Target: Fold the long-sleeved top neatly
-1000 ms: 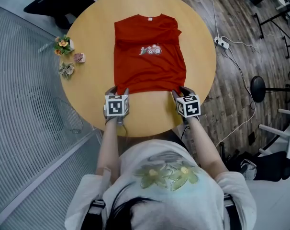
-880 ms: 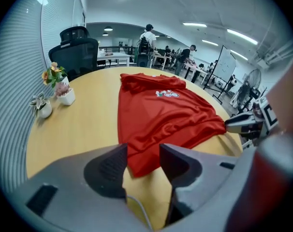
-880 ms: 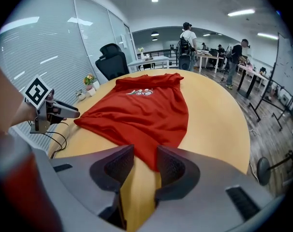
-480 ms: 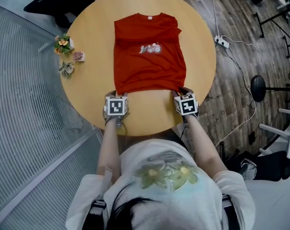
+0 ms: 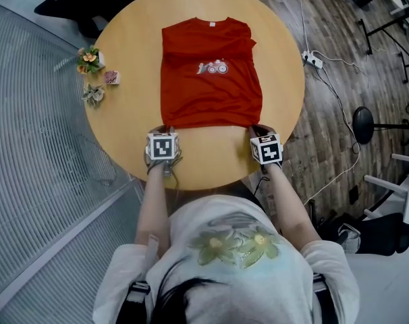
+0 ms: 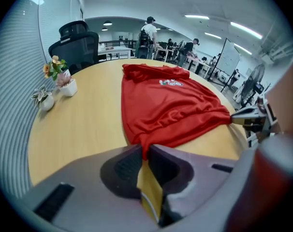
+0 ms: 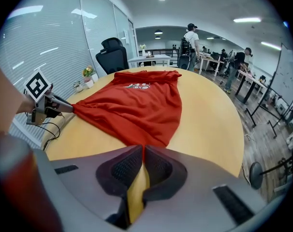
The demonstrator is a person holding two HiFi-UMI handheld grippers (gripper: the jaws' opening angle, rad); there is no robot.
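A red long-sleeved top (image 5: 211, 79) with a small white print lies flat on the round wooden table (image 5: 123, 120), collar at the far side. My left gripper (image 5: 165, 129) is at the hem's near left corner, my right gripper (image 5: 257, 128) at its near right corner. In the left gripper view the jaws of the left gripper (image 6: 142, 148) are closing, and the pads pinch a fold of the red top (image 6: 170, 105). The right gripper (image 7: 142, 149) shows the same: its jaws are closing, with the hem of the top (image 7: 137, 110) caught between the pads.
Three small potted plants (image 5: 91, 63) stand at the table's left edge. A power strip and cables (image 5: 312, 60) lie on the wooden floor to the right. A black office chair (image 6: 79, 40) stands beyond the table, with people further back.
Both grippers have sunk a little onto the hem corners and their jaws have come together on the cloth. The top has not shifted.
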